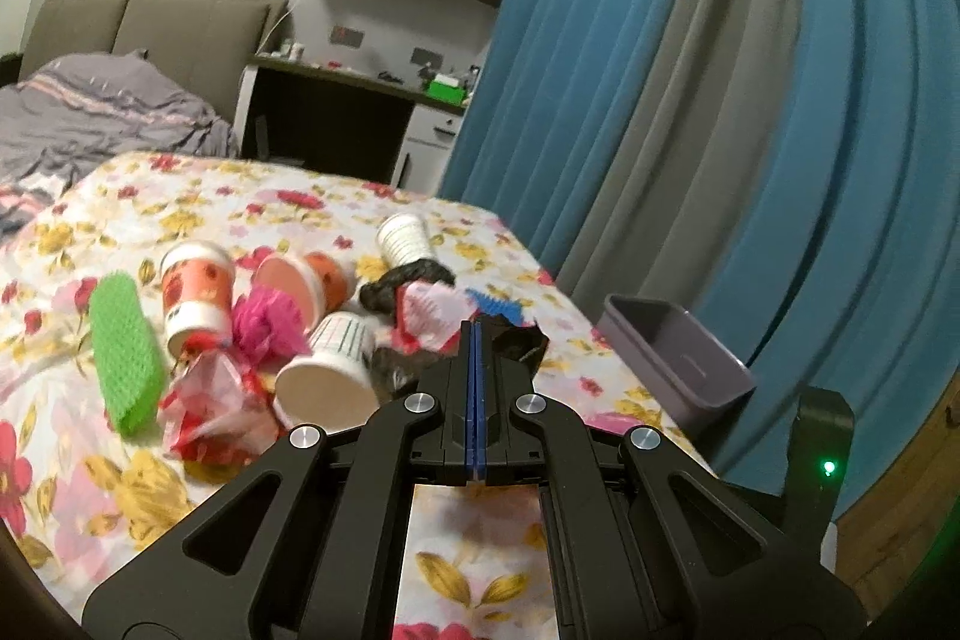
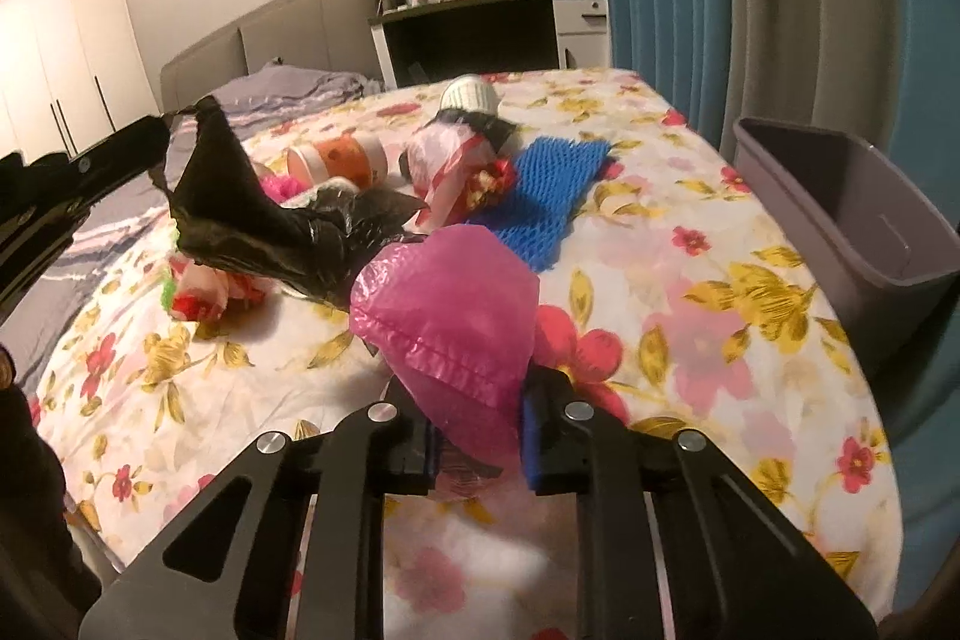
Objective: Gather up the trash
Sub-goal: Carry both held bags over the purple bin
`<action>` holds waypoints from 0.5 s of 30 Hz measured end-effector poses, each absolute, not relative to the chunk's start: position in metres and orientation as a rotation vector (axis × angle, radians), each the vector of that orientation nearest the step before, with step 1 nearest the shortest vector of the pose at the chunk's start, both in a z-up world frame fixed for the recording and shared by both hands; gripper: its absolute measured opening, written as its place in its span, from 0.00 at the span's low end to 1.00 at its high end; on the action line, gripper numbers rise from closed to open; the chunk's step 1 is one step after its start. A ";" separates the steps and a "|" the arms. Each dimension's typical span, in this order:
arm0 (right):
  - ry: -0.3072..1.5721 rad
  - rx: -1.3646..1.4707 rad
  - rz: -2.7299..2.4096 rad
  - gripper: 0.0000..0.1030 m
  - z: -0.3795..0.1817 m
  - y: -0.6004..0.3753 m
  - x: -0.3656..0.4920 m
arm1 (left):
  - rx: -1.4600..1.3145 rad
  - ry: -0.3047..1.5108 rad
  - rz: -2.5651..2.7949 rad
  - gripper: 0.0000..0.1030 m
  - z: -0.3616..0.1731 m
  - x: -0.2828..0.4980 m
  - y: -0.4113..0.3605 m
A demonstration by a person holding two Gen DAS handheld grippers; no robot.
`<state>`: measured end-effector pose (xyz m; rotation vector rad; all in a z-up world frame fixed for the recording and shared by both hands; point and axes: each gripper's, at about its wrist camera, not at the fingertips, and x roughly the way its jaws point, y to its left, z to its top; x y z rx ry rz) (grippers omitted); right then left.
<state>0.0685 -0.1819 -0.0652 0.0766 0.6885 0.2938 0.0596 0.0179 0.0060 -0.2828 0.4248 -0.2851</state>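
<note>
Left tool (image 1: 475, 334) pads pressed together, pinching a corner of the crumpled black plastic bag (image 2: 252, 220); the bag hangs stretched from it, its lower end on the floral-sheet bed (image 2: 690, 340). Right tool (image 2: 480, 436) narrowed onto the pink plastic bag (image 2: 444, 304), pads pressing it, bag bulging up between the fingers. Rest of the trash lies mid-bed: orange flowered paper cup (image 1: 195, 298), white paper cup (image 1: 327, 376) on its side, green foam net sleeve (image 1: 123, 358), blue foam net (image 2: 540, 196). Grey plastic bin (image 2: 840, 214) stands at the bed's right edge, beside the blue curtain (image 1: 750, 100).
</note>
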 end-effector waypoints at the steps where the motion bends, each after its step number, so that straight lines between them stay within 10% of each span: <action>1: 0.679 0.074 0.288 0.20 -0.062 -0.187 0.066 | -0.277 0.418 -0.290 0.00 0.010 0.061 0.015; 15: 0.590 0.140 0.155 0.20 -0.041 -0.262 0.054 | -0.241 0.429 -0.390 0.00 0.038 0.095 -0.033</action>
